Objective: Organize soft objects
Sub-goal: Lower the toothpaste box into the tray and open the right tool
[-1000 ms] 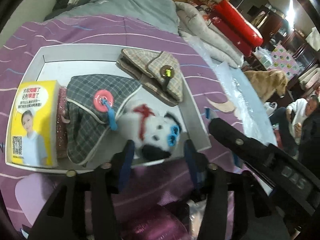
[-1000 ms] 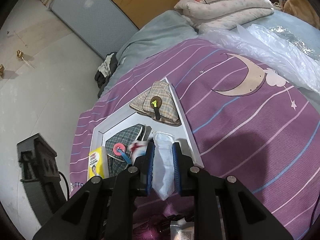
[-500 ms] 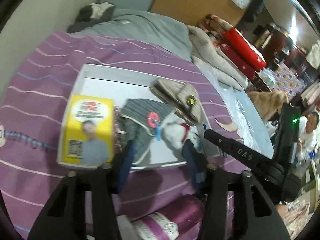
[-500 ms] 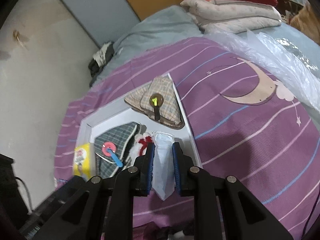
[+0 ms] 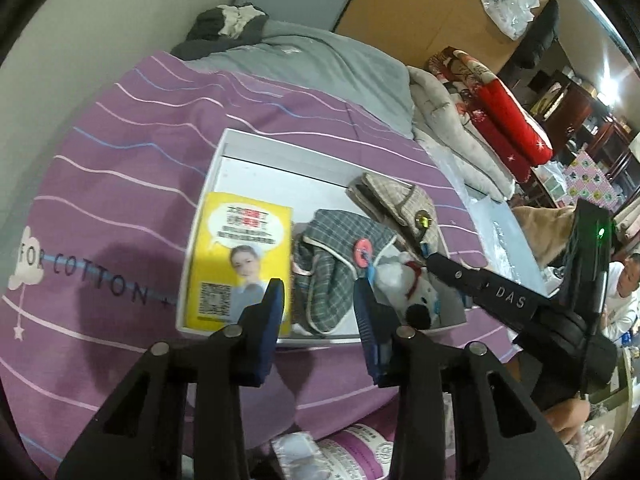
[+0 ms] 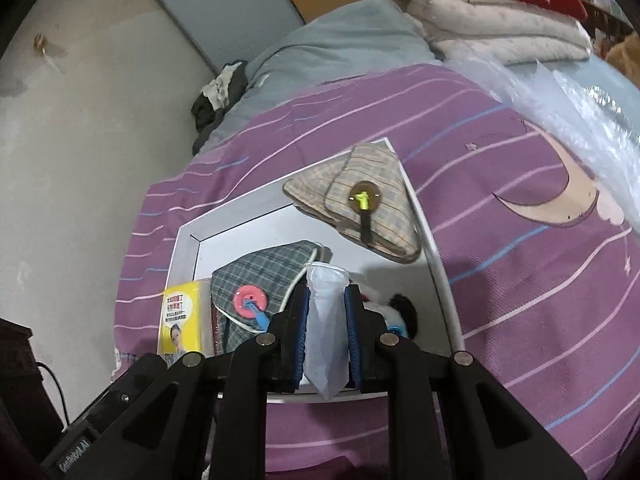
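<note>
The right wrist view alone shows the right hand-held gripper (image 6: 326,320) pinching a white soft pouch (image 6: 325,332) at lower centre, over the white tray (image 6: 182,248). The left hand-held gripper (image 5: 318,312) is closing on nothing. The plush toy (image 6: 402,312) is mostly hidden there. The tray's upper left floor lies bare.

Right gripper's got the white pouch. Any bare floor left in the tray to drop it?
Bare tray floor shows at the far corner, bordered by the far rim, the beige plaid pouch and the grey plaid pouch. The near half is crowded: yellow packet, grey pouch and plush toy sit side by side. The white pouch is clamped in the right gripper.
</note>
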`<action>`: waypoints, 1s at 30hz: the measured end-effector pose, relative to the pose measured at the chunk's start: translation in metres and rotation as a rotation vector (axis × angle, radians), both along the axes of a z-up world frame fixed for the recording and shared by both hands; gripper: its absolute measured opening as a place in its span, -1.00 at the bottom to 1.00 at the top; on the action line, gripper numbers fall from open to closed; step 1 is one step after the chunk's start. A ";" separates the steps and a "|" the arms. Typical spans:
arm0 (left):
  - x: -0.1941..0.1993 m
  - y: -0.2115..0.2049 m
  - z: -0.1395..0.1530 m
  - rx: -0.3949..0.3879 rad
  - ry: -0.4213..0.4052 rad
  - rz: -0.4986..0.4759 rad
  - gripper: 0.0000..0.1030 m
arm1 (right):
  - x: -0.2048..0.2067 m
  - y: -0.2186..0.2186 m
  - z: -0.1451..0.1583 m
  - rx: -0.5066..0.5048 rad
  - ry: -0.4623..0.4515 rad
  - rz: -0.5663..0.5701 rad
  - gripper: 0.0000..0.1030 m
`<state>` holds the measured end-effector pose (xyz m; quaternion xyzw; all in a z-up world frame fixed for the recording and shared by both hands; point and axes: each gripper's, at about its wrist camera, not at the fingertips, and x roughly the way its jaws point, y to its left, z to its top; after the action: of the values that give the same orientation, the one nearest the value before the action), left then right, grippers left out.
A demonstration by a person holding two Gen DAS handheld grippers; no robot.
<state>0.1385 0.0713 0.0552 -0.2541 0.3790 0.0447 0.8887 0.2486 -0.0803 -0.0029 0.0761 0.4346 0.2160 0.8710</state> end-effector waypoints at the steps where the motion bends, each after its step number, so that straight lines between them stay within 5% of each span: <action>1: 0.000 0.001 0.000 0.005 0.001 0.005 -0.27 | 0.000 0.004 0.002 -0.023 -0.018 -0.003 -0.68; 9: -0.003 0.008 -0.002 -0.014 -0.001 0.016 -0.28 | 0.020 0.006 -0.011 -0.227 -0.115 -0.001 -0.66; 13: -0.003 0.008 -0.002 -0.020 -0.005 0.012 -0.28 | 0.026 -0.008 -0.019 -0.139 -0.077 -0.025 -0.25; 18: -0.003 0.007 -0.003 -0.016 0.000 0.006 -0.28 | 0.018 0.006 -0.021 -0.228 -0.069 -0.005 -0.21; 23: -0.002 0.004 -0.001 -0.016 -0.006 -0.003 -0.28 | 0.015 0.013 -0.034 -0.146 0.065 0.068 -0.21; 30: -0.001 0.002 0.000 -0.021 -0.004 -0.011 -0.28 | 0.025 0.009 -0.036 -0.074 0.208 -0.037 -0.22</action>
<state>0.1373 0.0729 0.0554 -0.2612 0.3792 0.0353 0.8870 0.2734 -0.0711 -0.0391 0.0737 0.5290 0.1747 0.8272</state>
